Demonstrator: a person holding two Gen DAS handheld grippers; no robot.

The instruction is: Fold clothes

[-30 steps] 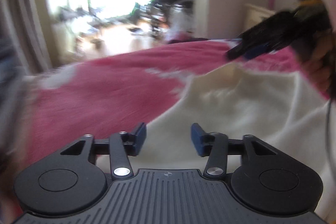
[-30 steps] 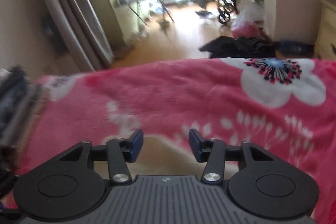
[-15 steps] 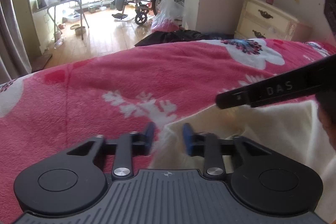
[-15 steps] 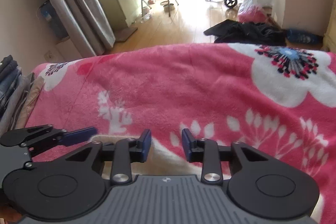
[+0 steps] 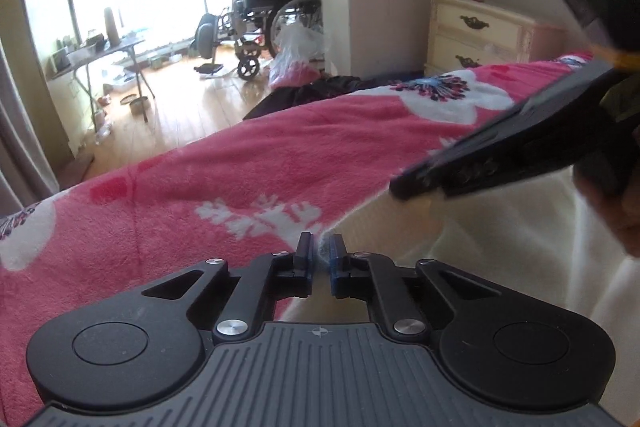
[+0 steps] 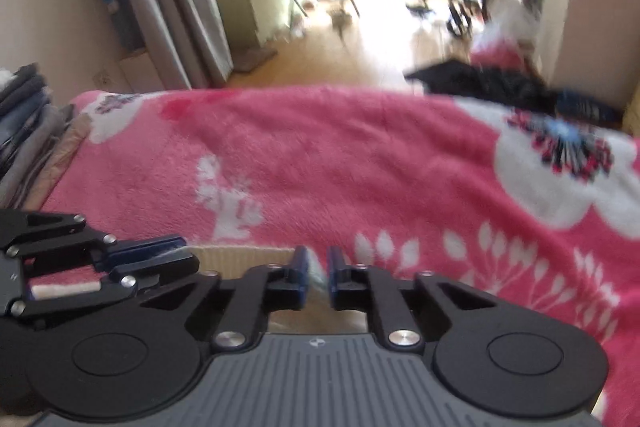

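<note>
On the pink floral blanket (image 5: 248,167), I have my left gripper (image 5: 319,253) clamped on the far left corner of the cream garment (image 5: 500,247), which spreads right and toward me from there. To its right along the same far hem, my right gripper (image 6: 317,269) pinches that edge too. With the hem running left to right between both grips, the fold, I judge, comes toward me.
</note>
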